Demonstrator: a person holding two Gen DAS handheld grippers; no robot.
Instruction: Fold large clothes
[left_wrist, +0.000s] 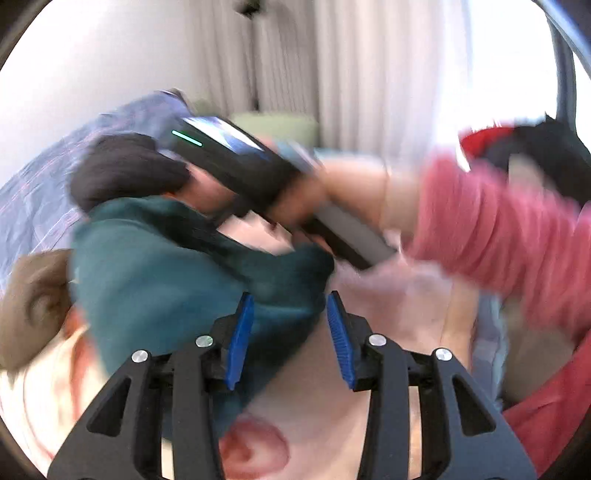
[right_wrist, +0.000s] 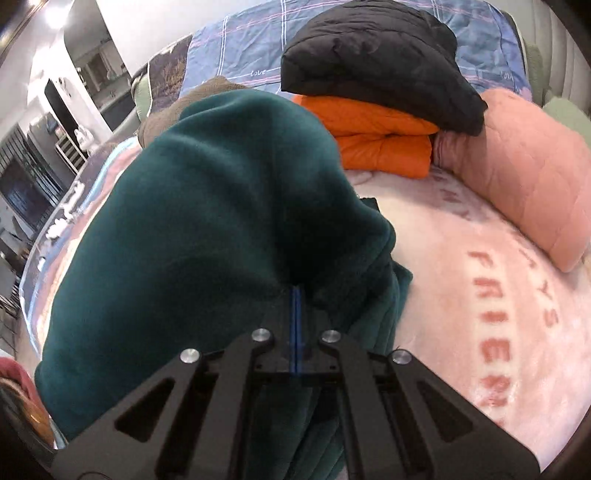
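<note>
Both tongs worked a teal fleece (right_wrist: 207, 206) on the bed. Right gripper (right_wrist: 296, 295) had its blue pads pressed together on a pinch of the fleece, which bulged up ahead of it and draped down to its left and under the fingers. Left gripper (left_wrist: 290, 325) had its jaws apart, blue pads (left_wrist: 240, 332) showing on either side of a fleece corner (left_wrist: 184, 280) that lay between them; blur hid whether they touched it. Beneath lay a pink blanket (right_wrist: 480, 314) with red lettering. Behind the fleece sat an orange jacket (right_wrist: 376, 136) with a black jacket (right_wrist: 380, 59) on top, a pink quilt (right_wrist: 528, 173) just to their right, and a blue plaid sheet (right_wrist: 236, 48) farther back. In the left view a pink sleeve (left_wrist: 491, 229) reached across.
</note>
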